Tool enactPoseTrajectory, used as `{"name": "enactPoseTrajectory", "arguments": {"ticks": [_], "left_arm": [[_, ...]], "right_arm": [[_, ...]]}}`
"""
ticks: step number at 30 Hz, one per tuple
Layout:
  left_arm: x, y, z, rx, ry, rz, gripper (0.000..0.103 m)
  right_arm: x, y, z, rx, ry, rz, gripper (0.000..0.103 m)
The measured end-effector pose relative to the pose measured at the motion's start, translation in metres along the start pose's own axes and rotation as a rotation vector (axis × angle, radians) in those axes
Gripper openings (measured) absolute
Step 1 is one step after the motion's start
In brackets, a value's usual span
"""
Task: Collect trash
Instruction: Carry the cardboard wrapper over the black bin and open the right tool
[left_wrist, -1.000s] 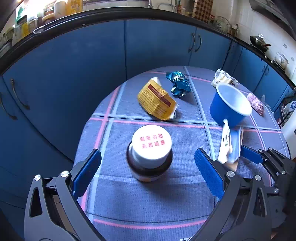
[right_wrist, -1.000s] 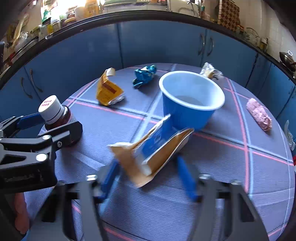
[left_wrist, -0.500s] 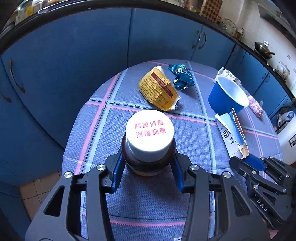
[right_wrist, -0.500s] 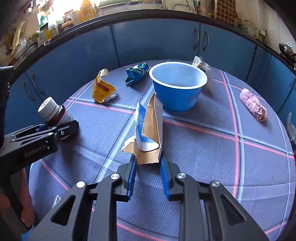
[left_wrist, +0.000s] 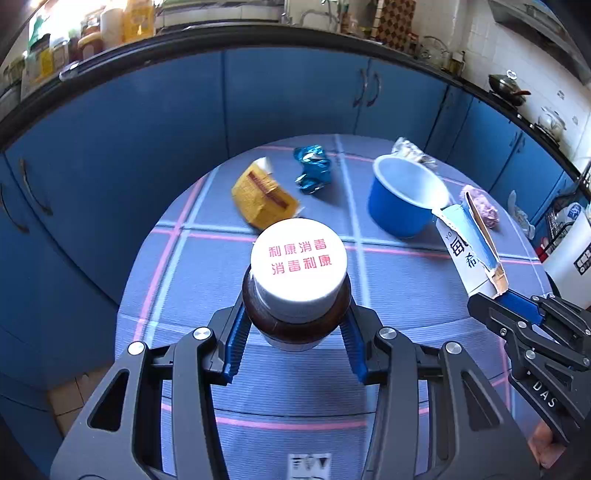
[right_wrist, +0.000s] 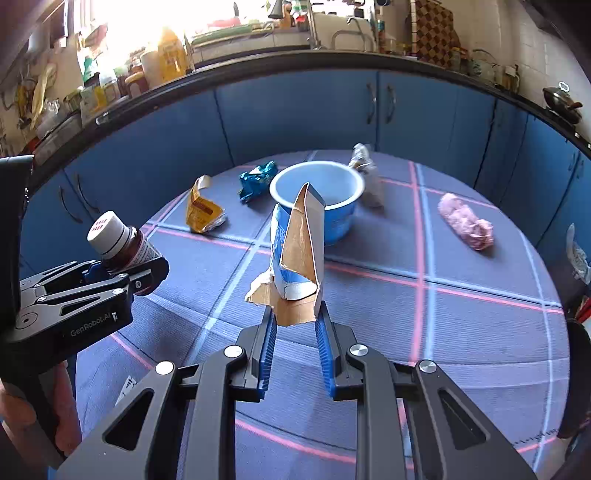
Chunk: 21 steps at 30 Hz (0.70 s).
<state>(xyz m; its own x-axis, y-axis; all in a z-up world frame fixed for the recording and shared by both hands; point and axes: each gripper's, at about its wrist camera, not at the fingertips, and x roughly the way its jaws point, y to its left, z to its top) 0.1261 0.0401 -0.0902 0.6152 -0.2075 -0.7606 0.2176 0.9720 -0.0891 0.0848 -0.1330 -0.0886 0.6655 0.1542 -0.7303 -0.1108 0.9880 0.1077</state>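
Both tongs have closed since a second ago: my left tongs, then spread wide around the bottle, now pinch its brown body just under the white cap, and my right tongs, then loose about the carton, now grip its torn lower edge. Both loads look lifted off the counter.

Going left to right in the right wrist view: the bottle sits tilted in the left tongs at the counter's left edge; beyond it lie a yellow wrapper and a blue foil wrapper; the carton stands in the middle, long axis pointing up and away from the tongs; straight behind it is the blue bowl, with a silver wrapper just beside its far rim; a pink bundle lies well apart to the right.

I judge the bowl to be the collecting point. It lies dead ahead of the right tongs, with the carton's tip already overlapping its rim in view, so my right hand is nearer. From the left tongs the bowl lies ahead and to the right.
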Motion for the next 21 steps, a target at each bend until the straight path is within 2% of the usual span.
{"name": "enactPoseTrajectory", "arguments": {"ticks": [11,21], "left_arm": [[-0.008,-0.057,0.007,0.077,-0.019,-0.006,0.046],[-0.005,-0.124,0.012,0.164,-0.021,-0.027,0.046]], "right_arm": [[-0.037,-0.033,-0.010,-0.001,-0.050,-0.024,0.021],[-0.062,-0.083,-0.022,0.041,-0.083,-0.059,0.021]]}}
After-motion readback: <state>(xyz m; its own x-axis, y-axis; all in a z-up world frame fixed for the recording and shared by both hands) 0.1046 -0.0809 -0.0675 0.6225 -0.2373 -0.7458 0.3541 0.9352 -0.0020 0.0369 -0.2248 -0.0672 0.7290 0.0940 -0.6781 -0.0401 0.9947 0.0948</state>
